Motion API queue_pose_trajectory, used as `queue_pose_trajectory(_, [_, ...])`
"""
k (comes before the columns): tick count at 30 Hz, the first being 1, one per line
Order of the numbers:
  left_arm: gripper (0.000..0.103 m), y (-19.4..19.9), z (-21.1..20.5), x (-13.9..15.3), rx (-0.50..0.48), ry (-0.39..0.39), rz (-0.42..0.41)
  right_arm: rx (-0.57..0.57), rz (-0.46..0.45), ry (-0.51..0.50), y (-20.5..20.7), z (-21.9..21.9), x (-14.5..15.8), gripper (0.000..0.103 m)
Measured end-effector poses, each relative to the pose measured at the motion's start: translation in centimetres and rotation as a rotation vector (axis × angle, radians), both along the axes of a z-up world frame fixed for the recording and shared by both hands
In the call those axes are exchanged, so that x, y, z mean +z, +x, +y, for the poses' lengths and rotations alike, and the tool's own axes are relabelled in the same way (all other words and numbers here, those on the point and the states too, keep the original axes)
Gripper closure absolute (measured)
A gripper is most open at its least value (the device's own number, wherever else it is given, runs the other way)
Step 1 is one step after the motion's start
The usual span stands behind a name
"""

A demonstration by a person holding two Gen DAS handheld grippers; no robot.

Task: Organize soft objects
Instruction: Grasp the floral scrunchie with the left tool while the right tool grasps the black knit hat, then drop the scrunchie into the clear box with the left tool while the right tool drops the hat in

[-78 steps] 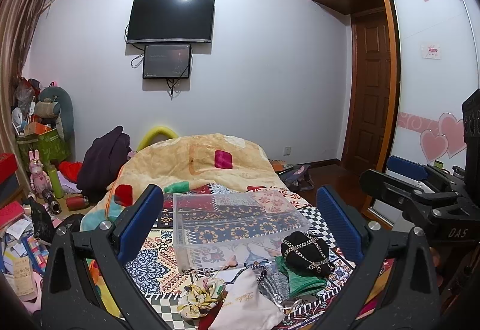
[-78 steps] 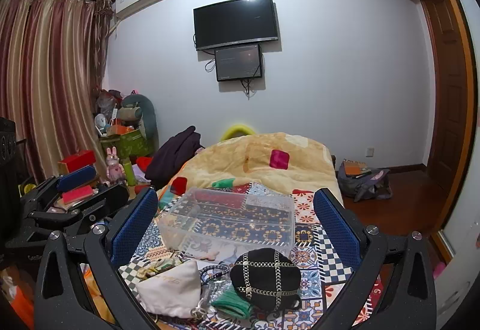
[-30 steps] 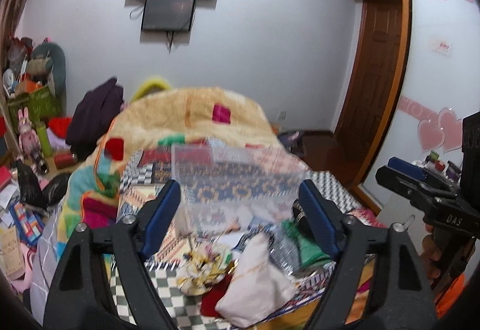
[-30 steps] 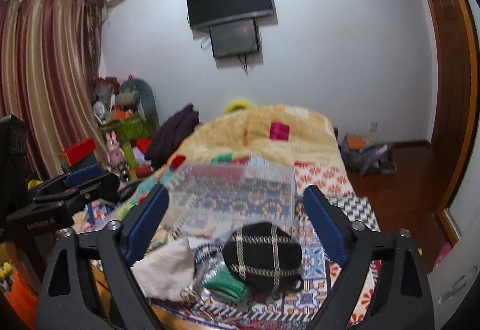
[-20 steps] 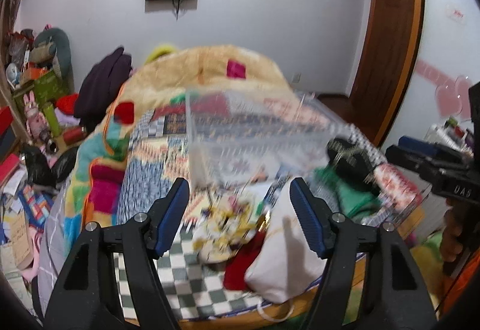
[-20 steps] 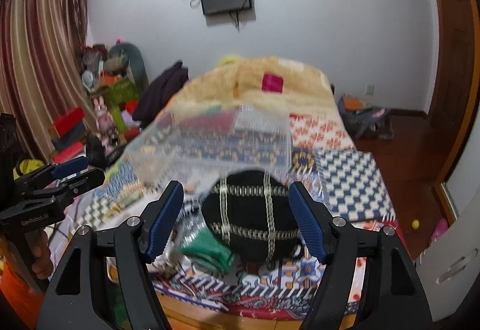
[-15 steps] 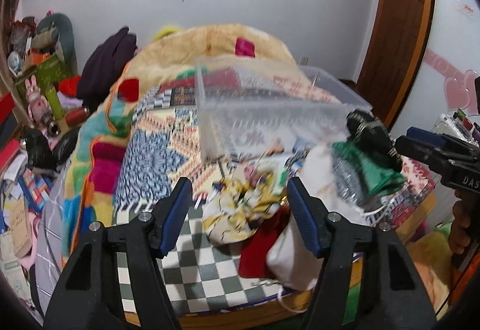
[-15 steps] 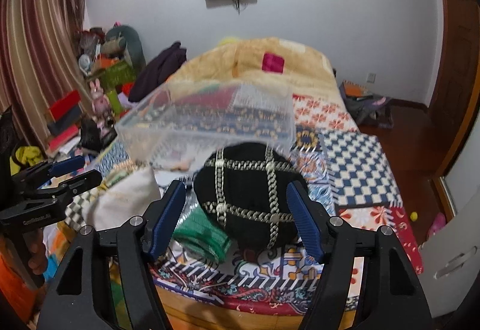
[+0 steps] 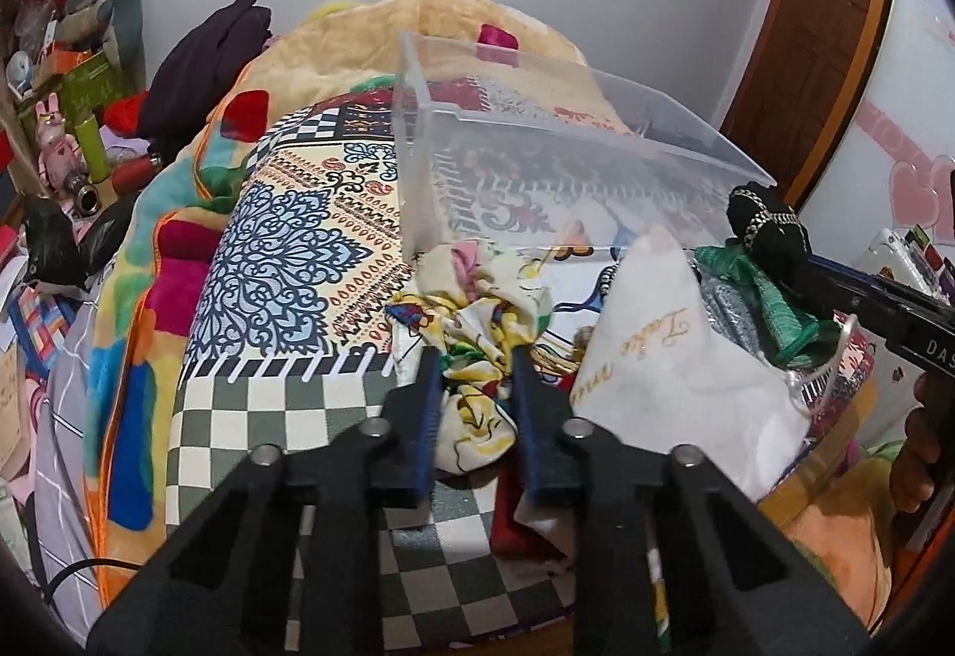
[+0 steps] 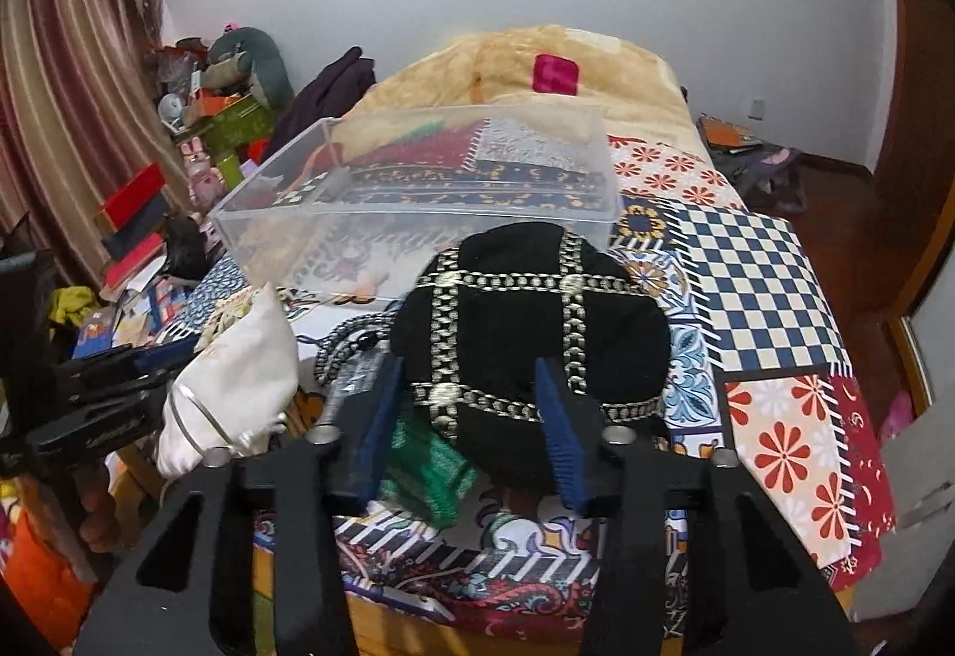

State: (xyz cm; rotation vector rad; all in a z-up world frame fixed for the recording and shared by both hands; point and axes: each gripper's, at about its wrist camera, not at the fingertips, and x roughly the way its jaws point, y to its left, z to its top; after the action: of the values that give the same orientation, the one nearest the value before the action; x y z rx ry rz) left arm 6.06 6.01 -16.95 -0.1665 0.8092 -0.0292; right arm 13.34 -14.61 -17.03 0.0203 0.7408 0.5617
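Soft objects lie in a heap at the bed's near edge, in front of a clear plastic bin point(image 9: 555, 172) that also shows in the right wrist view point(image 10: 418, 196). My left gripper point(image 9: 476, 357) is closed on a yellow patterned cloth point(image 9: 471, 310), its jaws pinching the fabric. My right gripper point(image 10: 468, 375) has its jaws on either side of a black hat with gold chain trim point(image 10: 531, 310), pressing its lower edge. A white drawstring bag point(image 9: 674, 369) lies between them, also in the right wrist view point(image 10: 239, 369). A green cloth point(image 10: 430, 465) lies under the hat.
The bed carries a patchwork quilt point(image 10: 758, 286) and a beige blanket point(image 10: 537, 59) at the far end. Cluttered boxes and toys point(image 10: 197, 136) stand left of the bed. A bag point(image 10: 746, 154) lies on the wooden floor at the right, near a door point(image 9: 829, 17).
Both grippers dropped toward the heap and narrowed. The left jaws went from wide open to pinching the yellow cloth; the right jaws closed in around the black hat.
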Motion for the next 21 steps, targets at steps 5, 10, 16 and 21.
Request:
queue_pose_trajectory(5, [0.091,-0.5,-0.4,0.9,0.0,0.021,-0.035,0.011,-0.017,0.02,-0.3,-0.1,0.5,0.09])
queue_pose_trajectory(10, [0.091,-1.6,-0.8,3.2,-0.005,0.043,-0.109,0.005,-0.053,0.046,-0.9,-0.5,1.6,0.093])
queue_pose_trajectory(16, [0.091,-2.3,-0.8,6.5,-0.003,0.05,-0.202,-0.009,-0.11,0.073,-1.4,-1.2,3.6,0.094])
queue_pose_trajectory(21, [0.091,-1.9,-0.8,8.9,-0.001,0.05,-0.265,-0.024,-0.166,0.104,-1.4,-1.9,5.6,0.094])
